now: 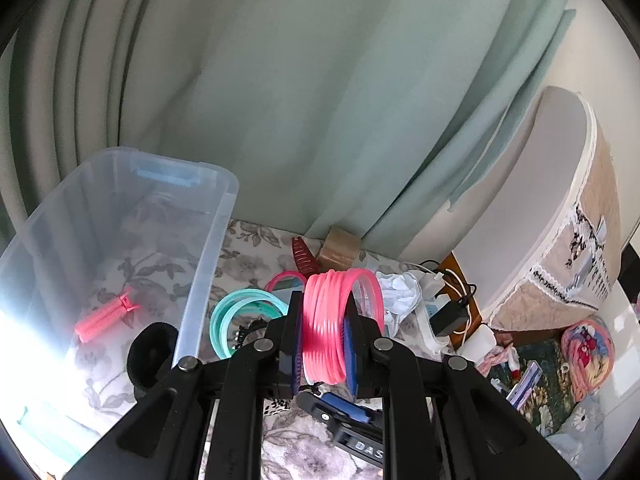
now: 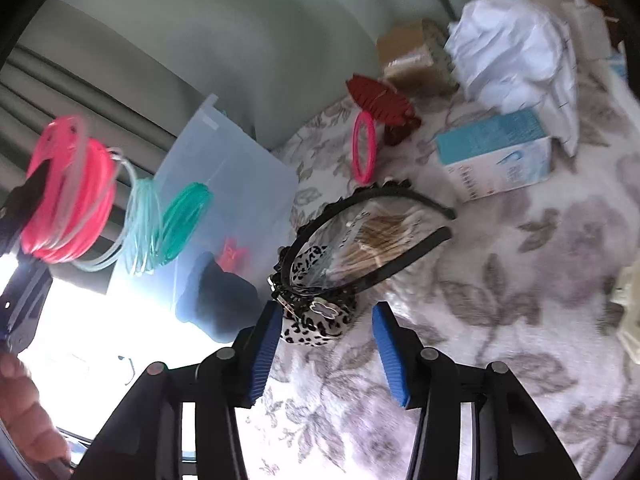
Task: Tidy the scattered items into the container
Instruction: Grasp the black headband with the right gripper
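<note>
My left gripper [image 1: 324,336] is shut on a stack of pink bangles [image 1: 326,320], held above the floral cloth just right of the clear plastic bin [image 1: 208,264]. Teal bangles [image 1: 236,316] hang linked beside them. The same bangles show in the right wrist view, pink [image 2: 68,200] and teal [image 2: 168,224]. The bin holds a pink hair roller [image 1: 106,314] and a black round item [image 1: 150,354]. My right gripper [image 2: 326,348] is open, just short of a leopard-print headband [image 2: 316,324] and black headbands [image 2: 384,232] lying over a bag of cotton swabs [image 2: 372,240].
A red claw clip [image 2: 382,106], a pink ring [image 2: 364,148], a tape roll [image 2: 416,60], a blue-white box [image 2: 496,152] and crumpled white tissue [image 2: 516,48] lie on the cloth. Green curtain hangs behind. Cables and a charger [image 1: 448,312] sit at the right.
</note>
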`<state>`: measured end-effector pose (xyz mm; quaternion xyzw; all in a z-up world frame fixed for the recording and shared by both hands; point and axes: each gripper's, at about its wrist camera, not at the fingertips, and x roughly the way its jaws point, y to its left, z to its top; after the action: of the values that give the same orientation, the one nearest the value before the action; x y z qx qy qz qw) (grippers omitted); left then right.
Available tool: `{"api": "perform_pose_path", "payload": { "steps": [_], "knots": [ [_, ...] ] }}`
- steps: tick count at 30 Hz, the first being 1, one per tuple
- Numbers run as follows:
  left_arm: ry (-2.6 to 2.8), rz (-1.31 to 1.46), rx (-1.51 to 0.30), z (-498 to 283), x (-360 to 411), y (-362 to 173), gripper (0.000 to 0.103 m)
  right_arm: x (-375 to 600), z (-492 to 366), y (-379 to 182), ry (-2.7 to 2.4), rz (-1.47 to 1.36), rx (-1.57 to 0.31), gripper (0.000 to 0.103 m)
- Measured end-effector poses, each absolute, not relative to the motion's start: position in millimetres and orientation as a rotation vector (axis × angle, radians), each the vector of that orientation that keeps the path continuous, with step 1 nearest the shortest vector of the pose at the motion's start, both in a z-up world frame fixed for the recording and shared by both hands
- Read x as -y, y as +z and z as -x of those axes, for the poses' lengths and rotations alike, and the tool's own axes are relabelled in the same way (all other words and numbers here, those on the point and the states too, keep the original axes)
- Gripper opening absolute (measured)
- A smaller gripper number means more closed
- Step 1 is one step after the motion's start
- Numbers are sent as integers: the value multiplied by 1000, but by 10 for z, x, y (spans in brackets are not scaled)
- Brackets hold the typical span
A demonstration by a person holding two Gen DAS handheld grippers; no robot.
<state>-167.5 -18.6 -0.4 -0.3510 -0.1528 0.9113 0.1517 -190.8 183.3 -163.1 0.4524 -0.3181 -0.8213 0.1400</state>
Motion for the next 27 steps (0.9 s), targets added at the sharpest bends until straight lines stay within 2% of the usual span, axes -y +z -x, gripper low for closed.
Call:
{"api": "perform_pose_path", "payload": {
  "steps": [6, 10, 16, 17, 27],
  "knots": [
    [2611, 1004, 466, 1667, 301, -30, 17, -1757, 2103, -1743, -2353, -1326, 994, 45],
    [2609, 1004, 478, 1668, 347, -41, 17, -1738, 2157, -1738, -2370, -1317, 1015, 33],
    [2604, 998, 489, 1650, 374, -35, 17, -1733, 2153, -1629, -2409, -1270, 1000, 29],
    [2606, 997, 489, 1641, 379, -28, 17, -1745, 2146, -1592, -2410, -1254, 1004, 23],
    [2614, 968, 482, 1496, 336, 85, 17, -1846, 1996, -1209, -2455, -1127, 1000, 21]
  ]
}}
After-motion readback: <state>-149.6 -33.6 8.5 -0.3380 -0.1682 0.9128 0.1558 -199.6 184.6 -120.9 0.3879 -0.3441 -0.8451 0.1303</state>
